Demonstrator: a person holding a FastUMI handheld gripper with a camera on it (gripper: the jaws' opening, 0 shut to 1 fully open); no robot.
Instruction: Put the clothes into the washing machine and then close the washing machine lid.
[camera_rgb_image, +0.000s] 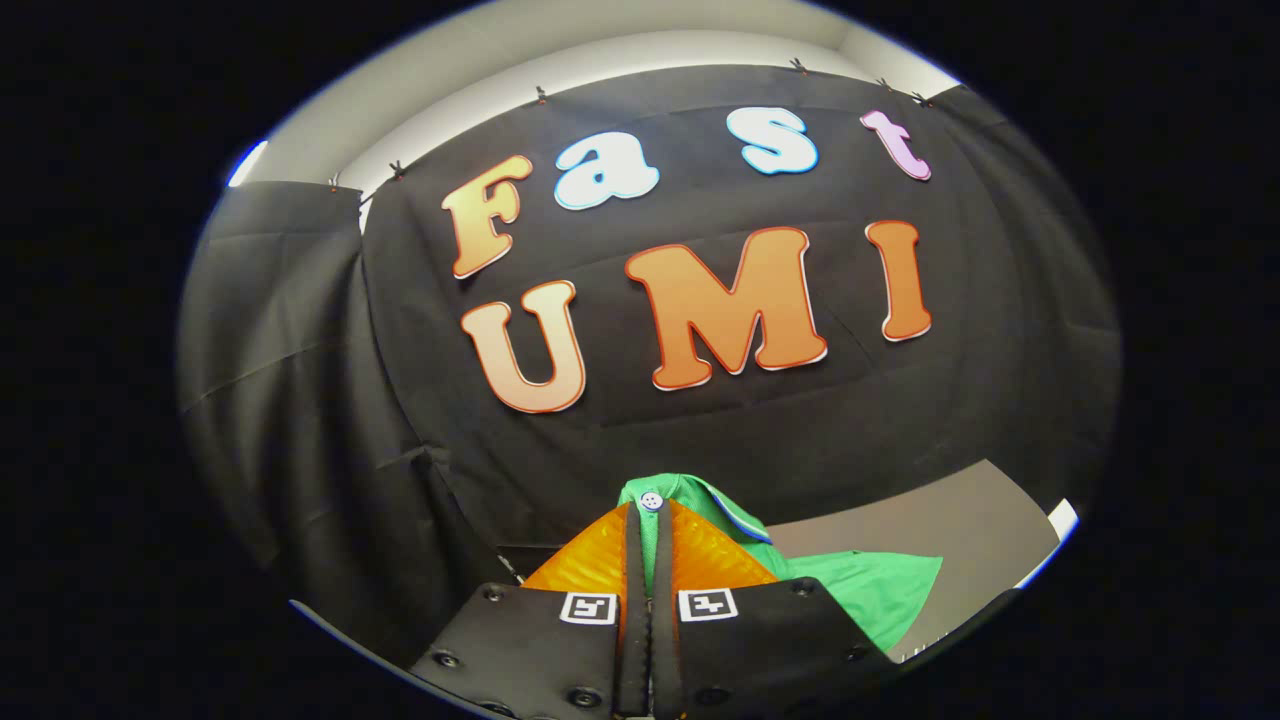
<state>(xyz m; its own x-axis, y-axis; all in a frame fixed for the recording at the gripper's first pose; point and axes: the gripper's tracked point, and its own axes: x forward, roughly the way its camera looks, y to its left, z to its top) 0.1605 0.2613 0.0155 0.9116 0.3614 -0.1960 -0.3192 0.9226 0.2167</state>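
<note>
The tongs (650, 520) are pinching a green shirt (860, 590): both fingers are standing almost together, with only a thin fold of cloth running up the slit between them and a pale button (651, 500) sitting right at the tips. The collar part is poking out just beyond the fingers; the rest of the shirt is trailing off to the right of them, hanging or draping over a grey desk (930, 520). I cannot tell whether the loose part is resting on the desk or hanging clear of it.

Handling, as a judgement: the shirt is looking light, thin and limp, so it is going to sag and swing from the pinch point. Smooth weave, so it may be slipping if the grip is easing. Not fragile. The placket by the button is giving a doubled, thicker edge, which seems a sound place to hold.

Writing: no brand or care label is showing on the shirt. Two small square black-and-white code markers (588, 607) are sitting on the finger bases; they are carrying no readable words.
</note>
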